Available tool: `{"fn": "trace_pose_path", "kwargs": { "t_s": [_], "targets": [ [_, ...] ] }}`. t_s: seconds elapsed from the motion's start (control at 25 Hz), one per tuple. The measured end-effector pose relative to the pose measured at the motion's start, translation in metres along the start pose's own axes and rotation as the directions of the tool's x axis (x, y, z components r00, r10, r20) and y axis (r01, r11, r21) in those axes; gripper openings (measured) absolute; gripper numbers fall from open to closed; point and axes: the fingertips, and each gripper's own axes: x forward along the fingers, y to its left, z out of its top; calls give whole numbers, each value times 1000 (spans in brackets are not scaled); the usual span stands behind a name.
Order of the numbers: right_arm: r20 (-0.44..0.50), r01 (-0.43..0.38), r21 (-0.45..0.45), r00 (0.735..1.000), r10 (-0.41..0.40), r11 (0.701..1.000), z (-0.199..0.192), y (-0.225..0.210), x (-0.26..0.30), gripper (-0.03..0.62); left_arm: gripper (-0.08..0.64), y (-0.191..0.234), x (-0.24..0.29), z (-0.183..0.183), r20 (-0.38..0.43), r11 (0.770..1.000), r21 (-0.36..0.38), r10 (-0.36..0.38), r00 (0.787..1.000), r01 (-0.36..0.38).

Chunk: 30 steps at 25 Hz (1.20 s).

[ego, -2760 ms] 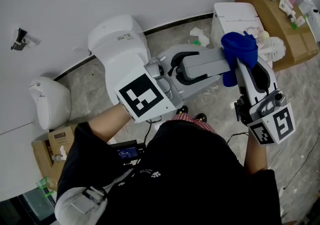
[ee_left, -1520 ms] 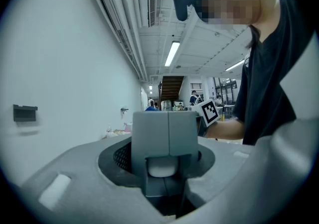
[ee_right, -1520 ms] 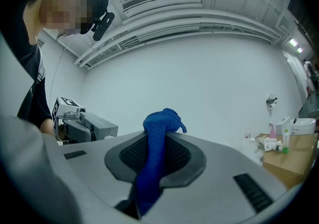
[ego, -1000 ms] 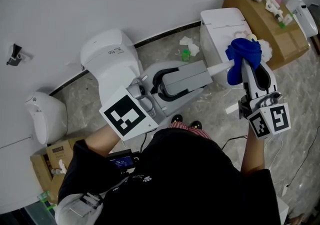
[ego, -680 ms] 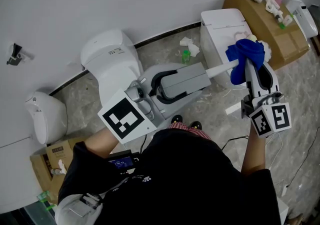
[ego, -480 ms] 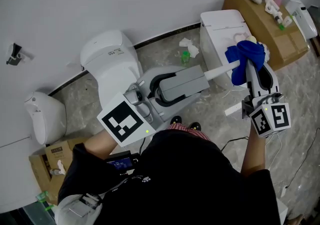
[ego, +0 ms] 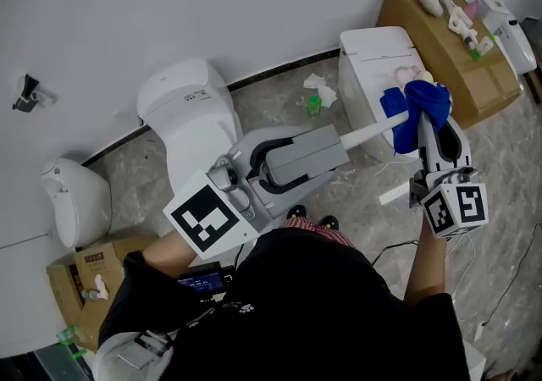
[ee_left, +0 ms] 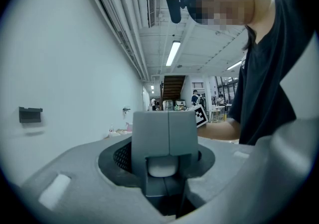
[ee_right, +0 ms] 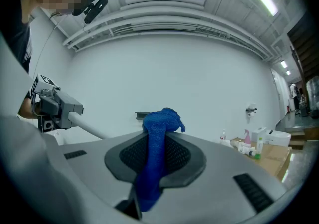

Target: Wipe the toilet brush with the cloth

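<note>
Left tongs (ego: 336,146) pinch the toilet brush handle (ego: 373,127) — right tongs (ee_right: 155,153) clamp the blue cloth (ee_right: 159,118).

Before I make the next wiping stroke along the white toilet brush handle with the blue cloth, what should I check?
1. Left gripper clamped on the white toilet brush handle: ok.
2. Right gripper pinching the blue cloth: ok.
3. Cloth pressed against the handle: cannot tell; they only overlap in the head view.
4. Pale brush head free of the cloth: cannot tell, partly hidden.
5. The two grippers apart from each other: ok.
</note>
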Motion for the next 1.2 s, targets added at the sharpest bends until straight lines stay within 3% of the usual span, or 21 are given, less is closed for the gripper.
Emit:
{"fn": "trace_pose_path", "kwargs": {
  "t_s": [0.44, 0.72, 1.0, 1.2],
  "targets": [
    [62, -12, 41, 998, 9, 999, 13, -5, -3, 71, 181, 2, 3, 3, 26, 1000, -15, 13, 1000, -13],
    [140, -30, 57, 990, 21, 998, 36, -4, -11, 71, 181, 4, 11, 8, 25, 999, 27, 22, 999, -23],
    [164, -52, 66, 986, 41, 996, 47, 2, -14, 71, 181, 9, 21, 13, 39, 999, 12, 45, 998, -46],
    [172, -56, 55, 984, 46, 997, 53, 4, -16, 69, 181, 18, 30, 20, 56, 996, 46, 74, 996, -77]
  ]
}}
